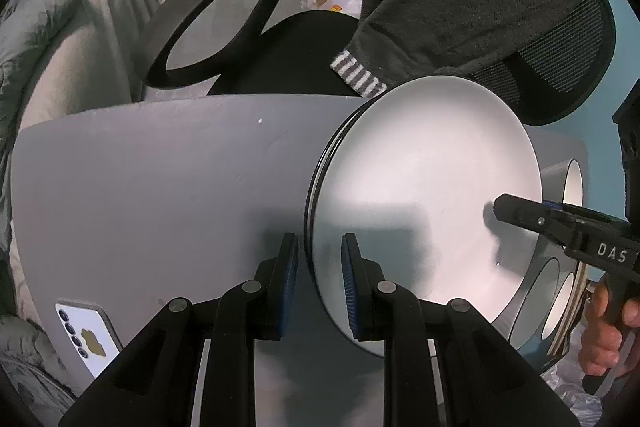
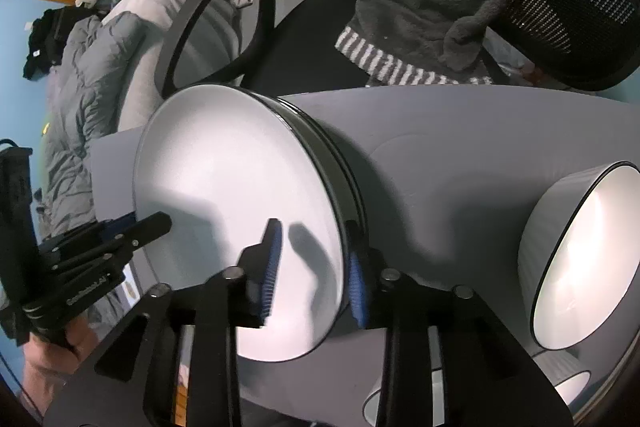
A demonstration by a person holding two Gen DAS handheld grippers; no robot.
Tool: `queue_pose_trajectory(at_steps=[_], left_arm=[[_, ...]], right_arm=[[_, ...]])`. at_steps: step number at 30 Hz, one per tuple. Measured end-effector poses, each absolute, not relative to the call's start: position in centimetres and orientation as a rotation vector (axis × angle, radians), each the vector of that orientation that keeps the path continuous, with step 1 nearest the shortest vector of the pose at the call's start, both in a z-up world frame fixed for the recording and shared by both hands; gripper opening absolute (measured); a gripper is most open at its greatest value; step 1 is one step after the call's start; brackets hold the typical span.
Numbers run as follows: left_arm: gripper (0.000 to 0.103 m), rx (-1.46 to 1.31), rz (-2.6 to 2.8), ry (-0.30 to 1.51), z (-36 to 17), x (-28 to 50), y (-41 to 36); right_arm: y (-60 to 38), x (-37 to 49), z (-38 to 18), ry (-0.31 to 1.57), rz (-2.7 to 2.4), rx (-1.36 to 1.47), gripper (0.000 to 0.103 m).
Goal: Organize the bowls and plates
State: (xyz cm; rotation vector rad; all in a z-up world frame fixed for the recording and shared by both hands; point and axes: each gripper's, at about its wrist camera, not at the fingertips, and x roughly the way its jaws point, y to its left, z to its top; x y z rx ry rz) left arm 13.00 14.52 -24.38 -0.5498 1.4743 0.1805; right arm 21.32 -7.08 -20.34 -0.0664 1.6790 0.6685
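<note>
A: Nearest me, my left gripper (image 1: 320, 283) and right gripper (image 2: 312, 267), jaws spread, straddle opposite rims of the top plate (image 1: 424, 203); contact unclear.

B: Where's it sitting?

A: On the plate stack on the grey table (image 1: 160, 187). Stiff, glossy, breakable, I judge. Grip the rim, squarely.

B: Any view differences?

A: Beyond the plate, only the left view shows the phone (image 1: 88, 335); the right shows the bowl (image 2: 580, 259) fully, chair (image 2: 576, 11) behind.
</note>
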Motion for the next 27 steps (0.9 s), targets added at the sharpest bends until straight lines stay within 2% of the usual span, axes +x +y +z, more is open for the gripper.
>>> queue_pose_trajectory(at_steps=[5, 7, 15, 19, 27], left_arm=[[0.025, -0.552, 0.177, 1.447, -23.7, 12.1, 14.1], [0.025, -0.547, 0.168, 1.428, -23.1, 11.7, 13.7], [0.030, -0.588, 0.138, 1.358, -20.3, 9.9, 12.5], [0.035, -0.616, 0.123, 1.297, -17.9, 8.5, 11.7], [0.040, -0.611, 0.086, 1.221, -14.0, 6.1, 10.2]], right_arm=[[-7.1, 21.2, -19.6, 1.678, 0.661, -0.062, 0.045], [-7.0, 21.0, -19.0, 1.653, 0.643, -0.082, 0.055], [-7.2, 20.2, -16.3, 1.553, 0.598, -0.122, 0.056], [-7.7, 19.0, -14.3, 1.499, 0.572, -0.144, 0.056], [-9.5, 16.3, -10.5, 1.385, 0.507, -0.181, 0.061]])
